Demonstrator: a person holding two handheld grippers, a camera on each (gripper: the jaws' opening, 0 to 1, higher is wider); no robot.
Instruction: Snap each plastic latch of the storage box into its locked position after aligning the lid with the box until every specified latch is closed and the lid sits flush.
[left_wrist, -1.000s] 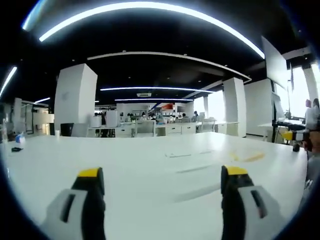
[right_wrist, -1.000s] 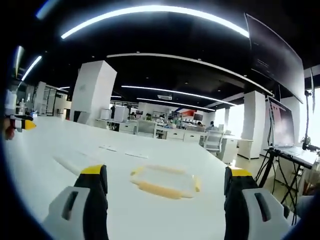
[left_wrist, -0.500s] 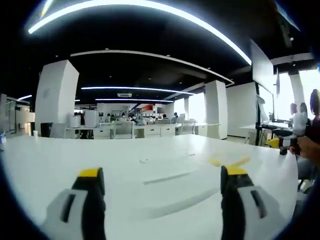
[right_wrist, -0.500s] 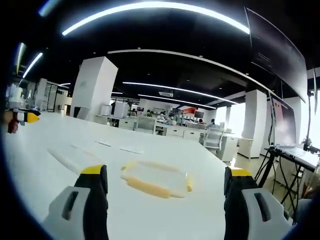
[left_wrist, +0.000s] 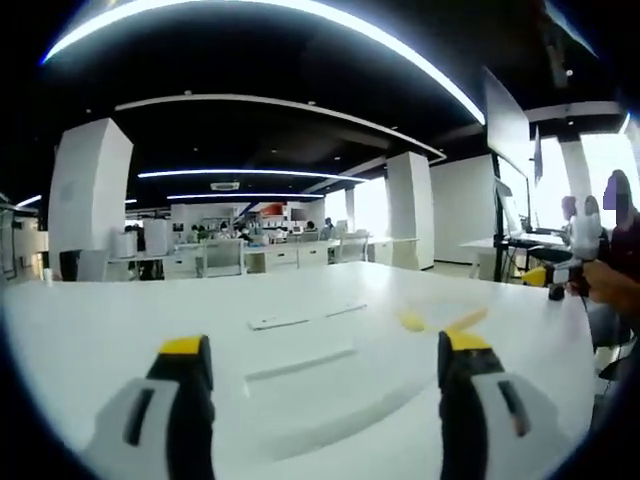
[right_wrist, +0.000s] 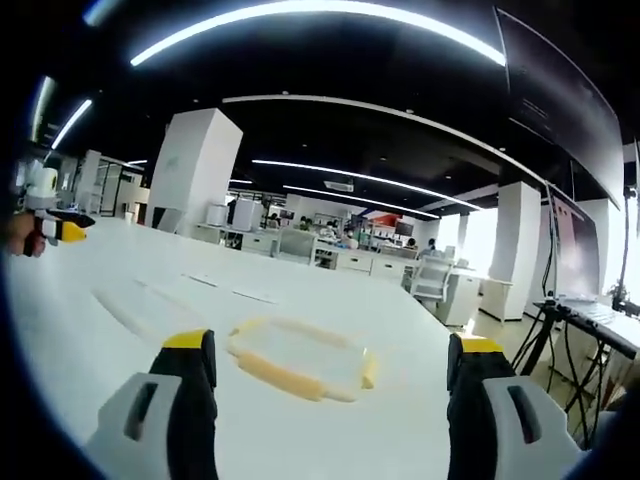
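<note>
White table (right_wrist: 420, 330): yellow-latched lid (right_wrist: 300, 358) ahead btwn spread, empty right claw (right_wrist: 325, 375) tips.

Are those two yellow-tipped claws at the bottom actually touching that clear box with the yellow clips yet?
Apart. In the right gripper view the right gripper stands open, and bare white table shows between its yellow tips and the storage box lying ahead.

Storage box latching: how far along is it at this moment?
Nothing looks done yet. The clear lid with yellow latches lies alone on the white table, apart from the shallow clear box beside it. Both the left claw and right claw are open and empty, above the table. Still left: fitting the lid on the box and snapping every latch.
</note>
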